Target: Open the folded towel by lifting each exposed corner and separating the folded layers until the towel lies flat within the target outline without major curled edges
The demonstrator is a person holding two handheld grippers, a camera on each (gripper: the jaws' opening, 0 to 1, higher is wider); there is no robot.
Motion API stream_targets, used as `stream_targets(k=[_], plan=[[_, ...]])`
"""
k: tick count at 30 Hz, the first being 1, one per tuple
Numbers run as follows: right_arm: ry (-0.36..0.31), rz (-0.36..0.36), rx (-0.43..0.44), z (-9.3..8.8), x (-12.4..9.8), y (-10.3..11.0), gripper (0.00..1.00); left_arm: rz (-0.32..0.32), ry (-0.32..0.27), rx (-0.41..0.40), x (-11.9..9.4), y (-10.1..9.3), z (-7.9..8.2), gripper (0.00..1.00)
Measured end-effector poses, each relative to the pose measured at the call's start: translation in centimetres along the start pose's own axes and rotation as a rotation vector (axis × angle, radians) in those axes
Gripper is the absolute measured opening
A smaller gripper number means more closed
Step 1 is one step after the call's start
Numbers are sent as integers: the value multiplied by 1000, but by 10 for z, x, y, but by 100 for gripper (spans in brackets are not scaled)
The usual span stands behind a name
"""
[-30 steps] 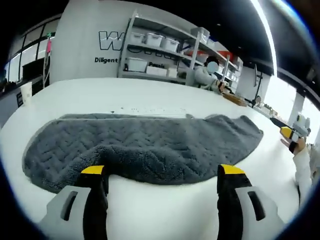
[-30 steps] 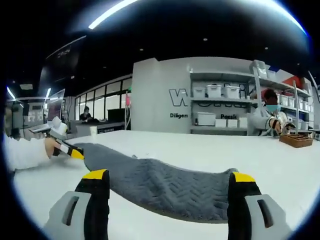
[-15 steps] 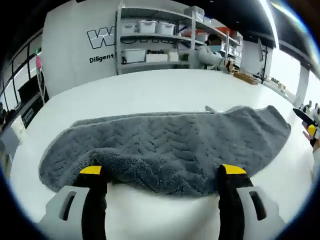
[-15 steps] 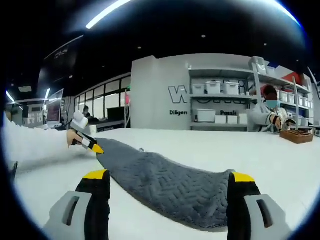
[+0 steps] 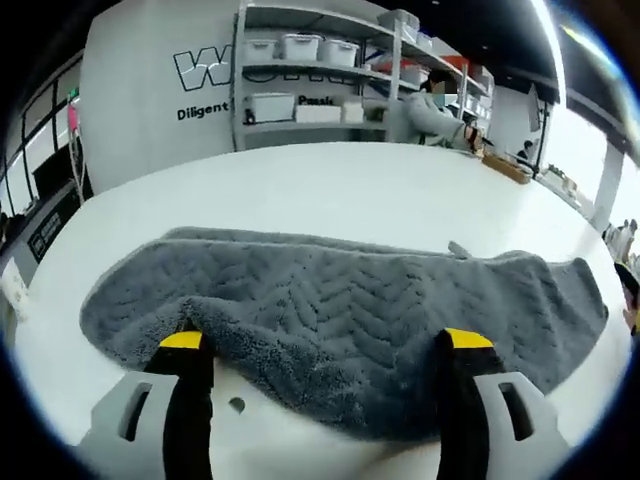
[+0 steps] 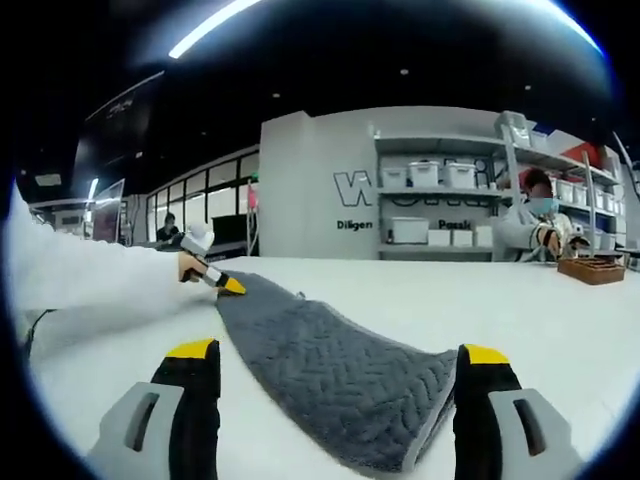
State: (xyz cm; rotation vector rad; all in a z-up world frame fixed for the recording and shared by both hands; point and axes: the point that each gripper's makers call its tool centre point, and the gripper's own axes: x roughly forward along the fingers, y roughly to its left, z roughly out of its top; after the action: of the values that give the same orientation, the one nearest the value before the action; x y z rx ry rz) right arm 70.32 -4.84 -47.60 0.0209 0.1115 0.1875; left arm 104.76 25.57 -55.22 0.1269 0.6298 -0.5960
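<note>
We have brought our left tongs (image 5: 325, 350) in over the towel's near edge: a second ago the grey towel (image 5: 340, 310) lay a little ahead of the yellow tips, and now its thick folded hem sits between and partly under them. The jaws stand spread, pinching nothing. In the right gripper view our right tongs (image 6: 335, 365) are likewise spread and empty, with the towel's (image 6: 340, 375) end lying between them; over the last second that view has swung so the towel runs away from us toward our left tongs (image 6: 215, 277), which now sit at its far end, where before they were just beside it.

For the task, we judge this as the approach to a first grasp: each pair of tongs is posted at one end of the long folded strip, but no layer is lifted yet, and the rounded double edge shows the towel is not yet unfolded. We cannot make out a target outline on the surface.

The worktop (image 5: 330, 190) is broad, white and smooth, with a small dark mark (image 5: 236, 405) near its close edge. Beyond its far edge stand shelves (image 5: 310, 75) with white bins against a grey wall with lettering, and a person (image 6: 530, 225) sits at the far right of the worktop.
</note>
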Motion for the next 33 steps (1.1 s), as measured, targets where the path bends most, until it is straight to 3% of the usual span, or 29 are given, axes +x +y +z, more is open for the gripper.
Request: stream_targets(k=[18, 29, 33], plan=[[-1, -8, -37, 3, -3, 1, 98, -23, 13, 2, 73, -2, 52, 91], [19, 0, -36, -4, -3, 1, 98, -49, 13, 9, 114, -14, 84, 92], [26, 4, -44, -5, -2, 2, 98, -50, 15, 16, 122, -18, 86, 92]])
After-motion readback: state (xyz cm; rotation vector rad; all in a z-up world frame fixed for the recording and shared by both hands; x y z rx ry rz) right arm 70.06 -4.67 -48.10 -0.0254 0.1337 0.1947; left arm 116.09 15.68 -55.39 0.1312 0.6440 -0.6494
